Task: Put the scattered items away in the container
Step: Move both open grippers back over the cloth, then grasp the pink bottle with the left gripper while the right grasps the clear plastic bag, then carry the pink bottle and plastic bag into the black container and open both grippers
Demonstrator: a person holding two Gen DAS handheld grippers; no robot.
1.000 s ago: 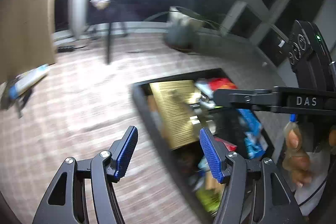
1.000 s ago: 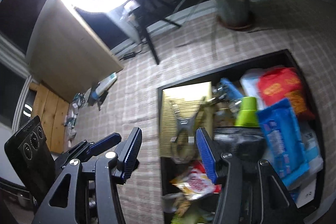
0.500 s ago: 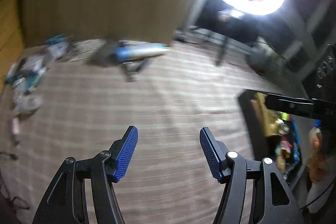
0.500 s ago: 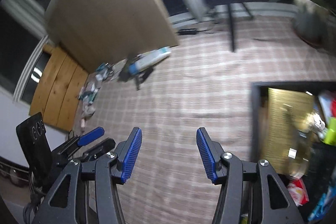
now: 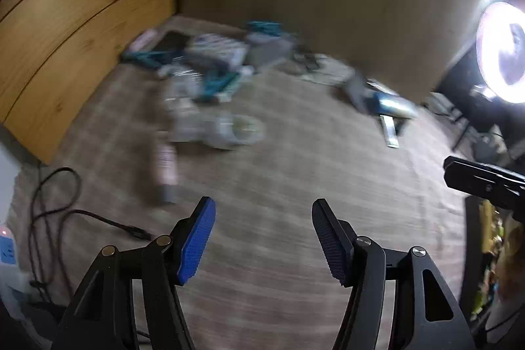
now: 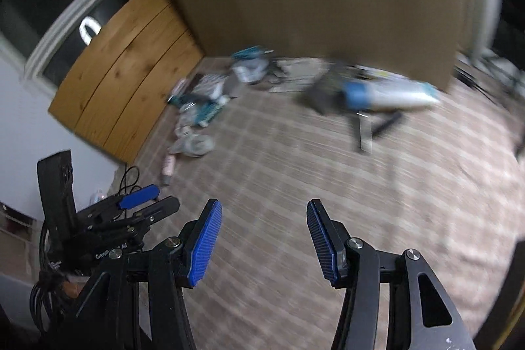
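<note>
Both tools stand open and empty: the left tool point(image 5: 262, 235) and right tool point(image 6: 264, 235) hang over bare checked cloth point(image 5: 295, 186). The scattered items point(image 5: 210, 77) lie ahead and left, against the wooden panel point(image 5: 82, 22); the container point(image 5: 485, 251) sits at the right edge. Blur could spoil the aim, and the cable point(image 5: 65, 212) might snag. Open room lies straight ahead

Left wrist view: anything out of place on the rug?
Yes. A loose pile of packets lies against the wooden panel, a pink tube lies on its side nearer, and a blue-and-white tube sits apart. Blur hides detail.
</note>
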